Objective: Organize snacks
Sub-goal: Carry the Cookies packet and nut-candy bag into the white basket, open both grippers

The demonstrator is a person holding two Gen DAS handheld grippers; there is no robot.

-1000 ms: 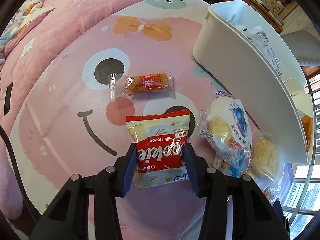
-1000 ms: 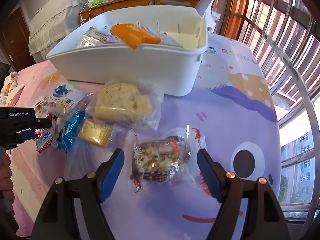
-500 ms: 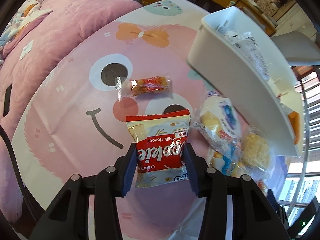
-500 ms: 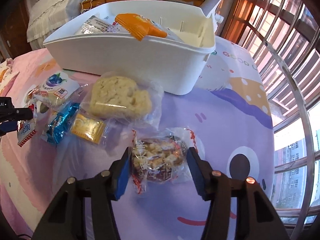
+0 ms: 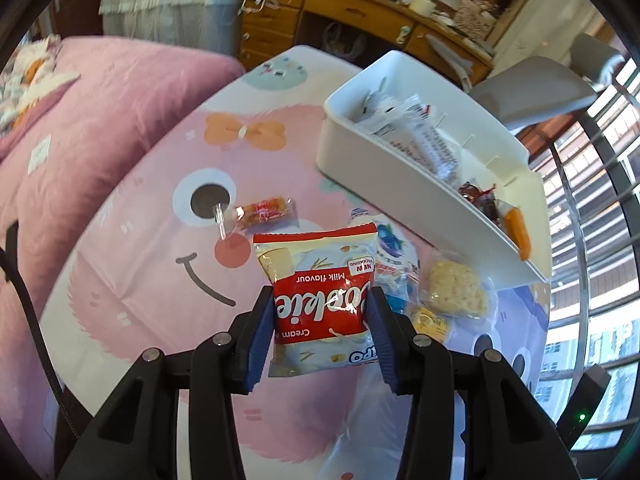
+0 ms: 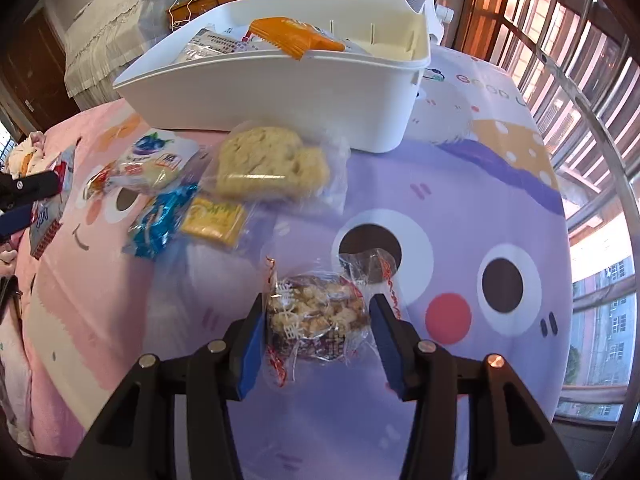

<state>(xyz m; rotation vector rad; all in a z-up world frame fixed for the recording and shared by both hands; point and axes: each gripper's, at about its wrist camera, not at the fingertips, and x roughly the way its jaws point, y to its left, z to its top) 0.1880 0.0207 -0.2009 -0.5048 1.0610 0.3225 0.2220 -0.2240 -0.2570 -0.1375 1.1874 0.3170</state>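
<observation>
Snacks are heading for a white bin (image 5: 384, 196) as both grippers are working at once: the left gripper (image 5: 322, 312) is clenching a red cookie bag (image 5: 320, 300) by its lower half, lifted clear of the cartoon-print cloth (image 5: 132, 280), while the right gripper (image 6: 318, 320) is squeezing a clear-wrapped nut cake (image 6: 316, 312) between its blue pads. In the left view the bin is sitting at about 2 o'clock, already holding several packets; in the right view it is lying at 12 o'clock, well beyond a loose pile of a pale cake (image 6: 268, 164), a yellow packet (image 6: 214, 220), a blue wrapper (image 6: 160, 220) and a blueberry bun (image 6: 148, 160). A small red packet (image 5: 266, 210) is waiting at 11 o'clock in the left view. Trouble looks likeliest with the wrappers: both are slick, air-filled film, so either could be sliding out during the carry, and a harder squeeze is risking crushed contents. With two grippers converging on one bin, a collision at the rim or a snack catching the wall and dropping outside also seems possible. A low pass could be dragging the pile.
</observation>
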